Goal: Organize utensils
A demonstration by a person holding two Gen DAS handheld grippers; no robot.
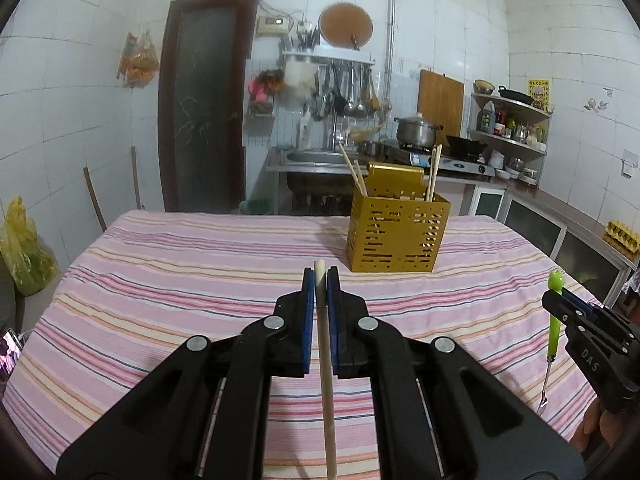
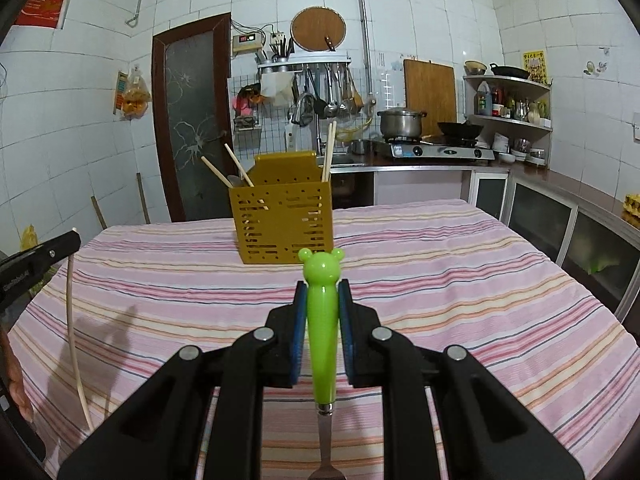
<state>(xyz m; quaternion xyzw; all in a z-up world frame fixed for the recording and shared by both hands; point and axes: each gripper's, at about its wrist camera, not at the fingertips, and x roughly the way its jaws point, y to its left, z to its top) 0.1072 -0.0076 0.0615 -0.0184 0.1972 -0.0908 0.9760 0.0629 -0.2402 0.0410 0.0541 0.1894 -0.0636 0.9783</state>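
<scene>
In the left wrist view, the left gripper (image 1: 320,280) has its jaws pressed tight on a pale chopstick (image 1: 325,352), which runs back along the fingers toward the camera with its blunt end poking just past the tips. Ahead on the striped tablecloth (image 1: 160,280) stands the gold holder (image 1: 394,232), already carrying a few chopsticks in its left and right sections. At the right edge the right gripper (image 1: 560,306) shows side-on, with the green fork (image 1: 555,320) hanging tines down from it.

The risk here, as I judge it, is that the long thin stick pivots in the pinch or catches on the holder's rim as it goes in, tipping the light box over.

In the right wrist view, the right gripper (image 2: 322,292) has its jaws closed on the fork's (image 2: 322,320) thick green handle, bear-shaped knob forward, metal neck and tines trailing below toward the camera. The holder (image 2: 282,224) sits straight ahead, well apart. The smooth, tapered handle could slide out of the pads, and both hands heading for the same box could bump. The left gripper (image 2: 60,246) and its chopstick (image 2: 74,340) show at the left edge
</scene>
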